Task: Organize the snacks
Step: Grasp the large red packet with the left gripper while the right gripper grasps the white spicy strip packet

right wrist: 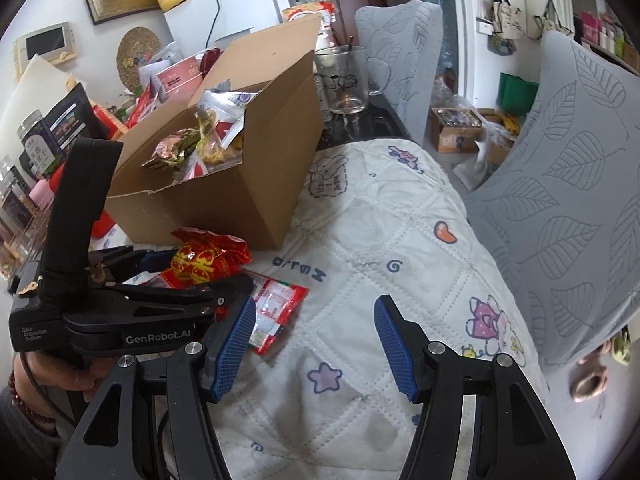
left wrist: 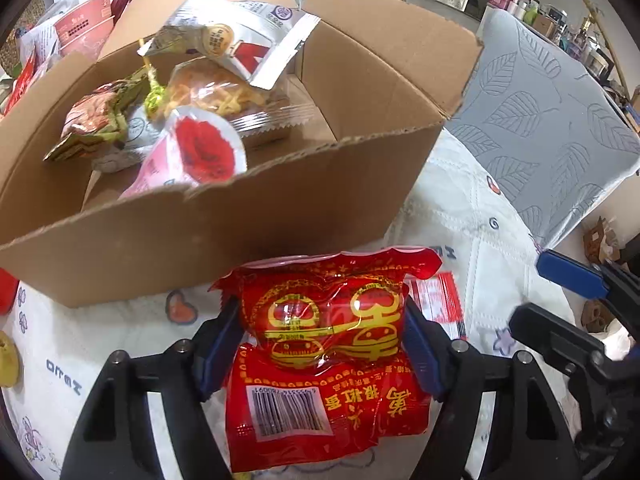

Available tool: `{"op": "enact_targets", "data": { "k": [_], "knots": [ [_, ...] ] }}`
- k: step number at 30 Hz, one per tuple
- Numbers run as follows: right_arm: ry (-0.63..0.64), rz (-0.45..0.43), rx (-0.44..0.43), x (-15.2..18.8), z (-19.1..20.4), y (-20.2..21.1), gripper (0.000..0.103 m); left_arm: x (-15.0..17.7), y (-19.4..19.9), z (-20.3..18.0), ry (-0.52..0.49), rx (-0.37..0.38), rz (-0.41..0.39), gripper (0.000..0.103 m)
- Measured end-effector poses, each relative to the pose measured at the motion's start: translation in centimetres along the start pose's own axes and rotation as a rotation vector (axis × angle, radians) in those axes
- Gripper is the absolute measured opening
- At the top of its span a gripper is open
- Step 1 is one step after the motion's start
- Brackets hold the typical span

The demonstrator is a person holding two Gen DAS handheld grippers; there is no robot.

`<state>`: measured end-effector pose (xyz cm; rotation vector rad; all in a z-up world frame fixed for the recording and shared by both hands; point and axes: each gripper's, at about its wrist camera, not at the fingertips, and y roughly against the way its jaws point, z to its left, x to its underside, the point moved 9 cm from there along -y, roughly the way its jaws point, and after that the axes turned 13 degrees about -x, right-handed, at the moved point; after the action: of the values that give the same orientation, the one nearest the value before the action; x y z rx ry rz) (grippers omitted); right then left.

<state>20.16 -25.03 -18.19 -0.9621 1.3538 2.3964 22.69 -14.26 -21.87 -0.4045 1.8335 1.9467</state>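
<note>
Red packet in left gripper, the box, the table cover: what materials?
Red packet: glossy plastic film, going by glare and crinkles. Box: matte corrugated cardboard, torn ragged top edge. Table cover: white quilted fabric, likely cotton or polyester; stitched squares and printed doodles.

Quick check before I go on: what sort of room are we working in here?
Most likely a lived-in home, a dining or living corner. The cardboard box of snacks sits on a quilted cartoon-print table cover, with leaf-patterned chair covers, a glass mug and a white fridge behind.
</note>
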Motion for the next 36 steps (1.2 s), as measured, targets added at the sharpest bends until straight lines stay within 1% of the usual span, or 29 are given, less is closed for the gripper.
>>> {"op": "enact_targets", "data": {
  "k": [1,2,4,7,9,10,11,12,15,18,19,21,24,28,31,33,35,36],
  "knots": [
    [0.010,0.007,-0.006,0.0,0.1,-0.1,0.066,0.2,0.2,0.2,0.003,0.007,0.005,0.074],
    [0.021,0.016,-0.016,0.0,0.3,-0.3,0.068,0.4,0.5,0.3,0.007,0.014,0.011,0.074],
    [0.040,0.036,-0.035,-0.1,0.7,-0.8,0.068,0.8,1.3,0.9,0.019,0.020,0.012,0.074],
    [0.071,0.055,-0.044,-0.4,1.2,-1.5,0.070,1.1,2.6,2.2,0.046,0.004,-0.007,0.074],
    [0.105,0.062,-0.061,-0.6,1.9,-2.2,0.080,1.4,3.1,3.4,0.071,-0.010,-0.017,0.074],
    [0.131,0.064,-0.077,-0.8,2.3,-2.6,0.089,1.5,3.4,3.8,0.084,-0.017,-0.021,0.074],
    [0.148,0.066,-0.089,-0.9,2.5,-2.8,0.090,1.6,3.6,4.3,0.098,-0.025,-0.026,0.074],
    [0.168,0.078,-0.097,-0.9,2.8,-3.3,0.090,1.7,3.8,5.3,0.111,-0.032,-0.029,0.074],
    [0.234,0.145,-0.111,-0.7,3.8,-5.0,0.090,2.1,4.0,6.9,0.144,-0.048,-0.036,0.074],
    [0.291,0.196,-0.156,-0.4,4.9,-6.4,0.090,2.5,4.1,8.1,0.174,-0.052,-0.036,0.074],
    [0.314,0.223,-0.164,-0.3,5.3,-7.0,0.090,2.6,4.2,8.4,0.184,-0.056,-0.041,0.074],
    [0.354,0.249,-0.173,-0.1,5.9,-7.8,0.090,2.9,4.3,9.1,0.196,-0.057,-0.043,0.074],
    [0.406,0.284,-0.164,0.1,6.5,-9.0,0.090,3.0,4.2,9.5,0.208,-0.056,-0.041,0.074],
    [0.447,0.340,-0.129,0.5,6.5,-10.5,0.090,3.5,4.1,10.3,0.223,-0.072,-0.040,0.074],
    [0.451,0.333,-0.127,0.6,6.6,-10.6,0.090,4.0,4.1,10.9,0.240,-0.074,-0.039,0.074],
    [0.441,0.329,-0.132,0.6,6.6,-10.4,0.084,4.2,4.2,11.2,0.247,-0.076,-0.037,0.074],
    [0.428,0.330,-0.146,0.6,7.2,-10.4,0.072,4.5,4.6,11.5,0.256,-0.073,-0.036,0.074],
    [0.414,0.329,-0.149,0.7,7.0,-10.0,0.070,4.6,4.7,11.6,0.259,-0.072,-0.038,0.074]
  ]
}}
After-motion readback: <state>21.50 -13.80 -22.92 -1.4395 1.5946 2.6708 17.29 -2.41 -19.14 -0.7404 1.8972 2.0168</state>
